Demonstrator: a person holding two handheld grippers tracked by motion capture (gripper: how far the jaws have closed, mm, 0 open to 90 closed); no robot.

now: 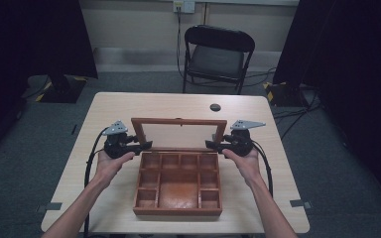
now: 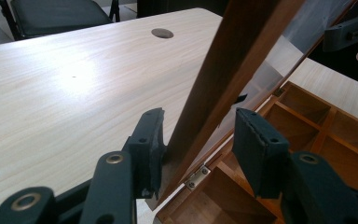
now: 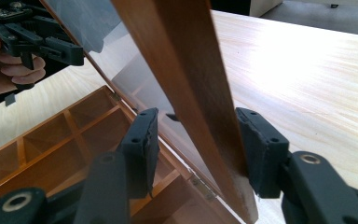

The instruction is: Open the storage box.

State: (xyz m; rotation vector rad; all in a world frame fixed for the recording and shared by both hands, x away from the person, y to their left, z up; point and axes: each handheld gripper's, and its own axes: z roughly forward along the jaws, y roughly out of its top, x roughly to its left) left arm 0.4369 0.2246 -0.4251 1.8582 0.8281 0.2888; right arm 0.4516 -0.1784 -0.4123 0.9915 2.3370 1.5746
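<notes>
You've got the wooden box (image 1: pixel 178 186) sitting toward the near edge of the tabletop (image 1: pixel 104 109), roughly centred, with its glass-panelled lid (image 1: pixel 178 133) standing up off the back hinges and leaning a bit. So whichever way you're swinging it, I'd call this about halfway: the lid is neither flat shut nor laid all the way back, and the compartments inside look empty from the high view.

Your left gripper (image 1: pixel 140 146) is at the lid's left frame post, low down near the brass hinge (image 2: pixel 196 177). In the left gripper view one pad (image 2: pixel 151 140) sits right against the outer face of the post, but there's a clear gap between the wood and the other pad, so it isn't clamped, more like straddling the frame. Same story for your right gripper (image 1: pixel 217 145) on the right post: the outer pad (image 3: pixel 256 144) is touching or very nearly touching the wood, the inner one stands off it, so open around the frame, not squeezing it.

What's left, I'd guess, is guiding the lid through the rest of its swing with both sides moving together so the hinges don't twist.

The tabletop is pale wood laminate with a round cable hole (image 1: pixel 215 107) near the far edge and nothing else on it. Behind the far edge there's a black folding chair (image 1: pixel 218 54), grey carpet, cables on the floor, a wall socket and dark curtains on both sides.
</notes>
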